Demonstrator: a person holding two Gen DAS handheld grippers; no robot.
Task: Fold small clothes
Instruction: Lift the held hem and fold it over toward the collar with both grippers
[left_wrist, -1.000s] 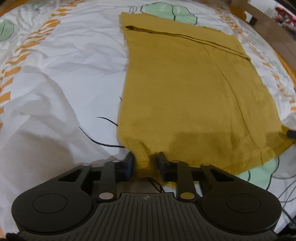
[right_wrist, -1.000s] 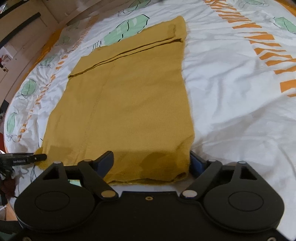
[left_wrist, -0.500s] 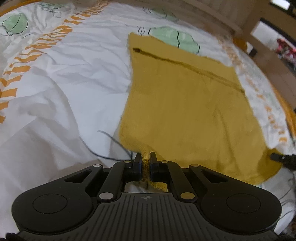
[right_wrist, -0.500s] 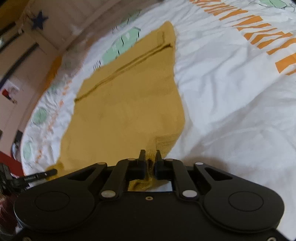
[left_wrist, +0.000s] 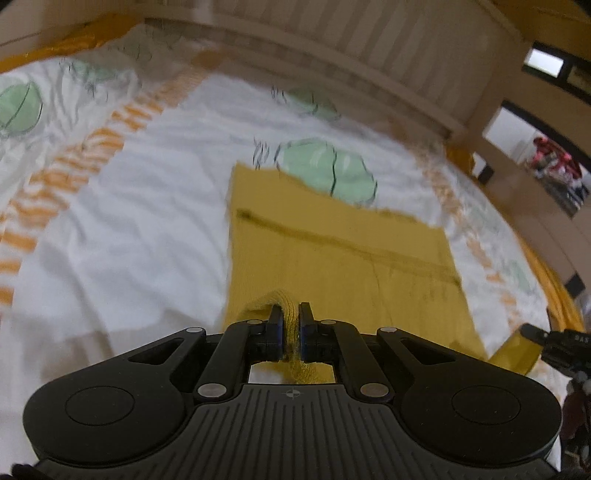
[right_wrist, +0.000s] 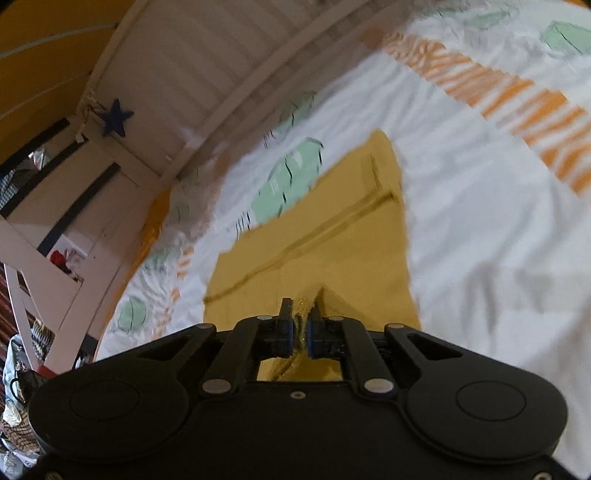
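Yellow knit cloth is pinched in both grippers. The left gripper (left_wrist: 291, 325) has its jaws squeezed tight on a bunched bit of the yellow garment (left_wrist: 332, 273) at its near left corner. The right gripper (right_wrist: 299, 328) is clamped the same way on the near right corner, where a little peak of cloth stands up beside the jaws.

Past the grippers, the rest of the garment lies flat on the bed sheet (left_wrist: 140, 229), which is white with orange stripes and green leaves. A dark seam line (left_wrist: 351, 245) runs across the garment near its far edge. Beyond that is the wooden bed frame (left_wrist: 369, 74), and in the right view a blue star (right_wrist: 116, 116) hangs on it.

This looks like the start of a fold, with the near edge lifted to go over to the far edge.

What could go wrong? Each grip holds only a small pinch, so a corner could slip out. If one gripper goes faster than the other, the fold will land crooked. The middle may sag and wrinkle too.
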